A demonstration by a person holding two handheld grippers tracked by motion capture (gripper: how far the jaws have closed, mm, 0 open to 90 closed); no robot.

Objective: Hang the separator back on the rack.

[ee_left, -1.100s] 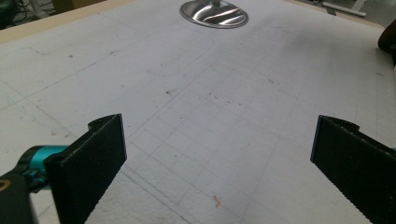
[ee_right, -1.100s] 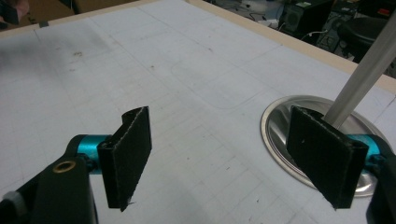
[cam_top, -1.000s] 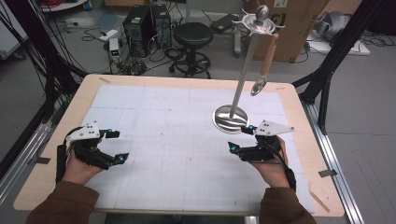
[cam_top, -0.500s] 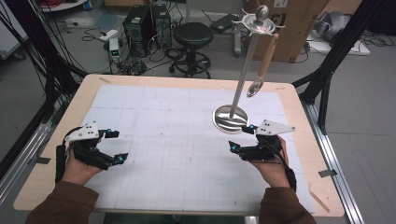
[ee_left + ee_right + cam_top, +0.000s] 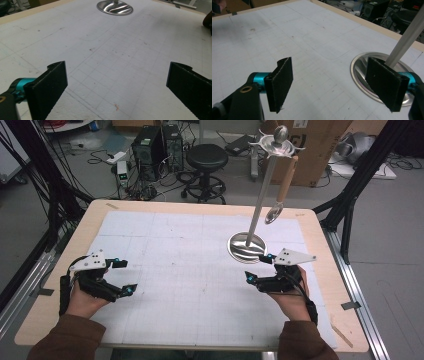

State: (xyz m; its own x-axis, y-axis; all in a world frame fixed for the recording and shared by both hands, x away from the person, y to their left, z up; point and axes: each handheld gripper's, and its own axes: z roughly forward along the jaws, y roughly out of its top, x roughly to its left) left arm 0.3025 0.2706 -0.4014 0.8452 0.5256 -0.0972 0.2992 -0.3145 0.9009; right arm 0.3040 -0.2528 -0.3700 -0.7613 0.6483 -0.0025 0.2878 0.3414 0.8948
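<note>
Steel stand base (image 5: 247,247) just beside right claw (image 5: 257,268).

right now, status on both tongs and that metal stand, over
Left tongs open, holding nothing. Right tongs open, holding nothing, beside the round steel base of the tall metal utensil stand. Wooden-handled spoon hangs from its top. White gridded mat between tongs bare.

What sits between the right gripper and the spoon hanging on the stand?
Nothing loose that I can see. The right gripper is open, low beside the stand's round base. The spoon hangs higher up from the top hooks, just right of the pole; only the pole itself crowds an approach.
</note>
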